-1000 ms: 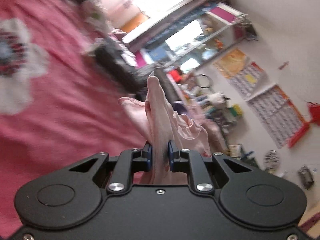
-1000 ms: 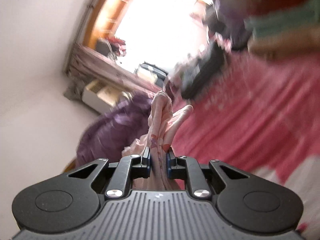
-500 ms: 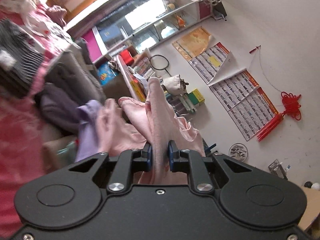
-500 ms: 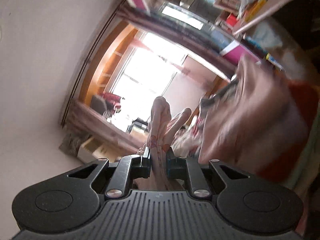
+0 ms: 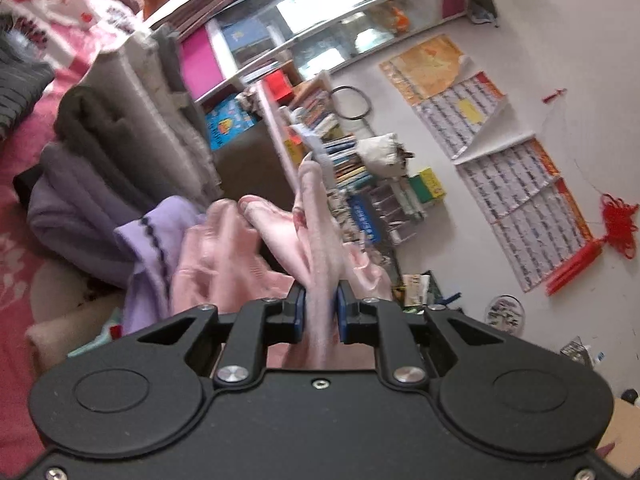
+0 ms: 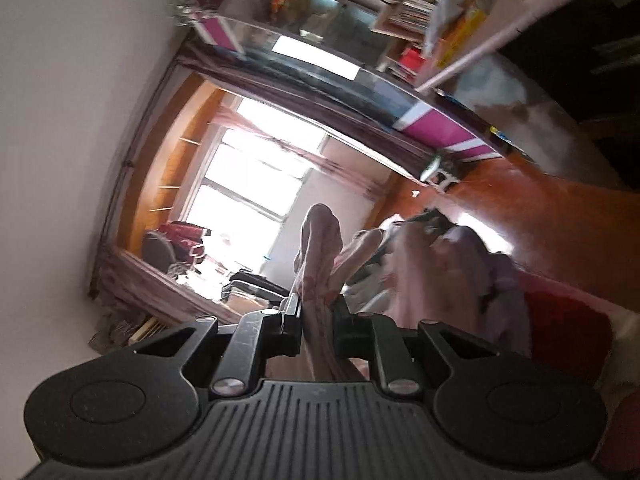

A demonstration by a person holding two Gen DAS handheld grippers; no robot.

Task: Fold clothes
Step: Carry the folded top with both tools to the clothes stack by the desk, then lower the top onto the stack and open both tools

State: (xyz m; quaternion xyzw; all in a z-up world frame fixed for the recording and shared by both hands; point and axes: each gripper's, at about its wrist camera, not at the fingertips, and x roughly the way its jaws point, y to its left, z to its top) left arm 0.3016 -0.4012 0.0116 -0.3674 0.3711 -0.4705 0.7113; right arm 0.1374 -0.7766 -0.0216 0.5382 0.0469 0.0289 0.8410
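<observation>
Left wrist view: left claw [image 5: 320,312] pinches the pink garment [image 5: 316,240] above the pink bedspread [image 5: 16,208] by folded clothes [image 5: 120,152], bookshelf [image 5: 348,168] behind, while right claw [image 6: 316,320] grips it too near the window [image 6: 256,184].

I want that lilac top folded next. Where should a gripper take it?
Judging from the left view: by the scallop-trimmed edge of the lilac top, coming from its open near side. That edge lies uppermost and free; the rest sits under the pink garment.
</observation>
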